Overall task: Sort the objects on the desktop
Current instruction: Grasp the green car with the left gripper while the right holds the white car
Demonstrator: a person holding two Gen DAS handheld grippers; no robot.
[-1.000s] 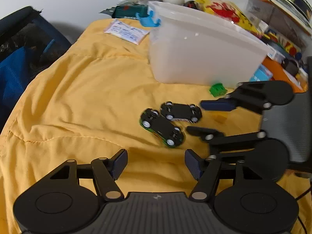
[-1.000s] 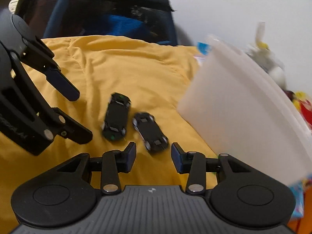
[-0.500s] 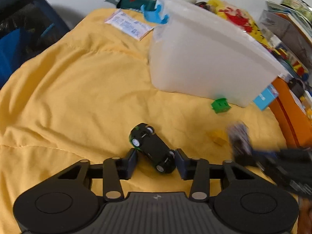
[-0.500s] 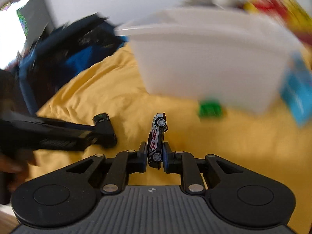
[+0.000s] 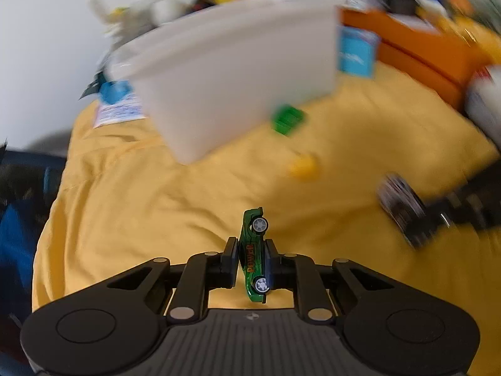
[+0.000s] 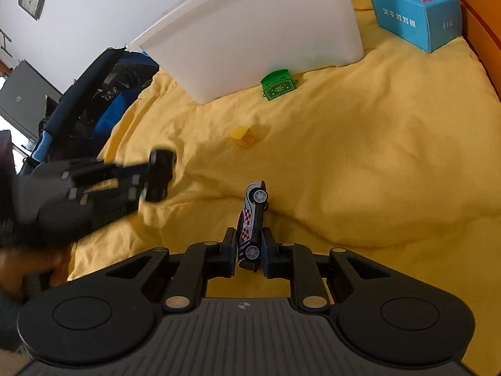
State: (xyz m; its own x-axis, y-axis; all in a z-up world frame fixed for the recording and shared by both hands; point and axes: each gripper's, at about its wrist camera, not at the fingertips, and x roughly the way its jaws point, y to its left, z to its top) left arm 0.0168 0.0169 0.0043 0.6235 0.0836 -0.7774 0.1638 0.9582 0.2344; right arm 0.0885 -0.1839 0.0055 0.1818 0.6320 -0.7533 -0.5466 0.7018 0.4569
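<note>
Left gripper [image 5: 250, 261] clamped on green toy car [image 5: 254, 255], held on its side above yellow cloth [image 5: 156, 206]. Right gripper [image 6: 249, 246] pinched on white checkered toy car [image 6: 252, 224], likewise lifted. White bin [image 6: 266, 28] toward cloth's far edge, green block [image 6: 278, 87] against its base, yellow block [image 6: 242, 134] nearer. Blue box [image 6: 416, 18] at far right corner.

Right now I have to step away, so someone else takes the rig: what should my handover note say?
Left claw: shut on the green car, lifted.
Right claw: shut on the white checkered car, lifted.
White bin stands ahead on the yellow cloth.
Green block and yellow block lie loose before it.
Done: both cars picked.
Left: probably bin the cars, then the blocks.
</note>
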